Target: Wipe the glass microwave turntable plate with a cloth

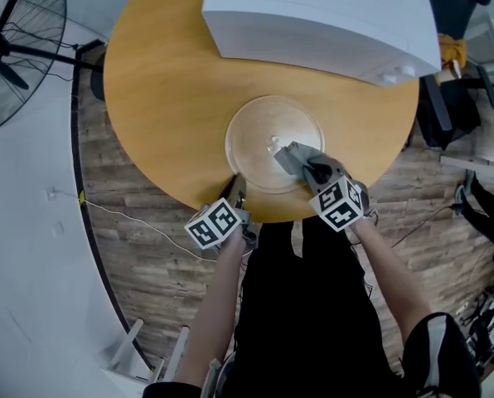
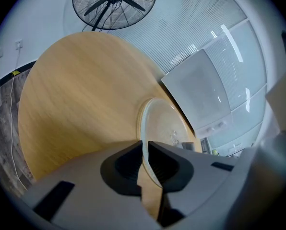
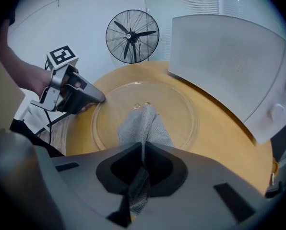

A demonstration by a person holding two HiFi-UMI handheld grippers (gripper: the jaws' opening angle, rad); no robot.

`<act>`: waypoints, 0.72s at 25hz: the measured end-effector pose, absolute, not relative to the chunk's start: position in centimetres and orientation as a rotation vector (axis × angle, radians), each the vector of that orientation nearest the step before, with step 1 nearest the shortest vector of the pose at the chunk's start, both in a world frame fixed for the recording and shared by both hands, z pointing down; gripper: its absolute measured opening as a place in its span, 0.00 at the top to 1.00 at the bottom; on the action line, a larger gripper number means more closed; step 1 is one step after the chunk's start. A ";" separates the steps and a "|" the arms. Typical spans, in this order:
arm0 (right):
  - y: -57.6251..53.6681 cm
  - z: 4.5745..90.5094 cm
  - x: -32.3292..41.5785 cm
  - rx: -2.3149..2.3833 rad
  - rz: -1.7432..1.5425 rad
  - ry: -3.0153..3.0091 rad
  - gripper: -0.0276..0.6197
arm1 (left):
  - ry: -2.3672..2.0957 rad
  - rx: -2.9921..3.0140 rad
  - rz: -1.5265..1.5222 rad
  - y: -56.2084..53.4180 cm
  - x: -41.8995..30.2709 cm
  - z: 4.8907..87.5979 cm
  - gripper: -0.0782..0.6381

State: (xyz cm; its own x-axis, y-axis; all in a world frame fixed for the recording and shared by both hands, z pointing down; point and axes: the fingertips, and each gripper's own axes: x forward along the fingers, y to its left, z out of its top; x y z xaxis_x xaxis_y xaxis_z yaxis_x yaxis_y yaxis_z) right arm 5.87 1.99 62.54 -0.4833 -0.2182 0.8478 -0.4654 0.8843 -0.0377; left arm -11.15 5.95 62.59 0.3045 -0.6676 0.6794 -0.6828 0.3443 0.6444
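Note:
The clear glass turntable plate (image 1: 263,131) lies flat on the round wooden table (image 1: 172,81), near its front edge. My left gripper (image 1: 237,191) is shut on the plate's near-left rim (image 2: 144,143), the glass edge pinched between its pads. My right gripper (image 1: 307,166) is shut on a grey mesh cloth (image 3: 144,126), which hangs from the jaws and lies on the near right part of the plate (image 3: 181,114). In the right gripper view the left gripper (image 3: 101,98) shows at the plate's left rim.
A white microwave (image 1: 322,15) stands at the back of the table, just beyond the plate. A black pedestal fan (image 1: 15,48) stands on the floor at the left. The table's front edge runs right below both grippers.

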 end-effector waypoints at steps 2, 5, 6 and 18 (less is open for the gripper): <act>3.7 62.5 5.2 0.454 0.326 -2.094 0.91 | -1.383 1.344 0.014 6.0 -11.1 62.6 0.84; 5.5 62.6 3.9 0.407 0.321 -2.104 0.91 | -1.382 1.342 0.013 6.0 -11.1 62.6 0.84; 5.9 62.6 3.3 0.391 0.317 -2.109 0.91 | -1.384 1.343 0.015 6.0 -11.2 62.6 0.84; 6.0 62.3 -4.8 0.255 0.222 -2.213 0.91 | -1.387 1.346 0.014 5.9 -11.3 62.4 0.84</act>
State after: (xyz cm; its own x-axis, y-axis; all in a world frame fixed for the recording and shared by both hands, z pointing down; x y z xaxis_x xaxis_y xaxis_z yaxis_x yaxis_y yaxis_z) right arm -4.80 5.95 62.35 -0.5980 -0.1045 0.7947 -0.2601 0.9631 -0.0690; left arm -11.32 5.95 62.44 0.3028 -0.6699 0.6779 -0.6830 0.3436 0.6445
